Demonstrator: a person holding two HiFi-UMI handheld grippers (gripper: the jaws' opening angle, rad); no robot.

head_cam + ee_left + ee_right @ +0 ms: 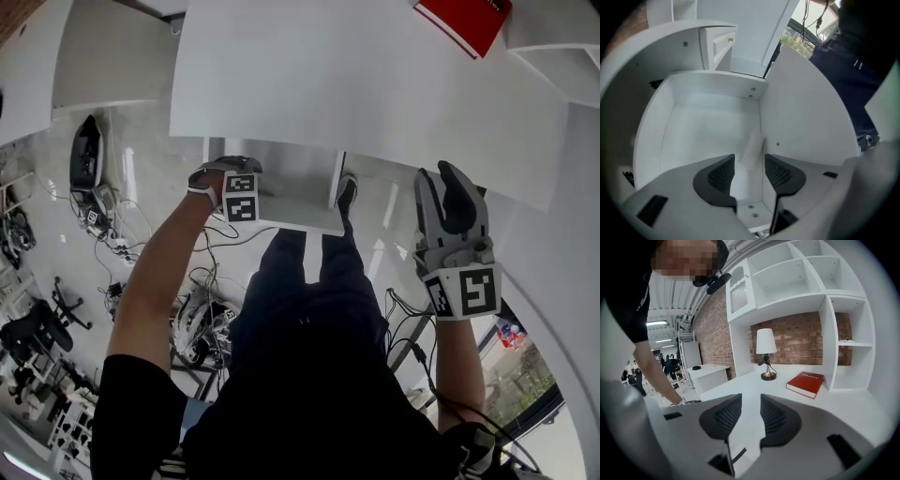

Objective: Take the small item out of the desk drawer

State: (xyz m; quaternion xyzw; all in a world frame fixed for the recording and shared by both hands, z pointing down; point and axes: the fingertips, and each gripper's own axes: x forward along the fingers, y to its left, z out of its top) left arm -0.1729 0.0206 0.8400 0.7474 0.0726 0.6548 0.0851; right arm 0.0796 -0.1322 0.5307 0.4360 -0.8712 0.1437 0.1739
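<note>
Nearest the head camera, at 6 o'clock in its view, is the person [309, 366] in dark clothes, with both bare forearms reaching forward. At 3 o'clock the right gripper [438, 178] hangs over the near edge of the white desk top [356, 84]. Its marker cube faces the person and its dark fingers point to 12 o'clock. The right gripper view shows the two jaws a little apart, with only bare desk in the gap and the pads pressing on nothing. At 10 o'clock in the head view the left gripper [749, 161] is down below the desk edge, reaching into the open white drawer [708, 136], which stands out toward the person. Its jaws are also apart, and the ribbed pads grip nothing. Just ahead of that gap, at 12 o'clock from the jaws, the small white item [753, 147] stands tilted inside the drawer, leaning against its right-hand wall. It is white on white, so I cannot tell whether its lower end reaches in between the pads. Beside the drawer, at 8 o'clock in the head view, cables [202, 319] lie tangled on the pale floor [150, 141]. Farther off on the desk top, a red book [805, 383] lies flat at 1 o'clock from the right gripper's jaws. A lamp [765, 355] with a white shade stands at 12 o'clock from them, and both are well apart from that gripper. Behind them white shelves [797, 277] rise against a brick wall [797, 336].
</note>
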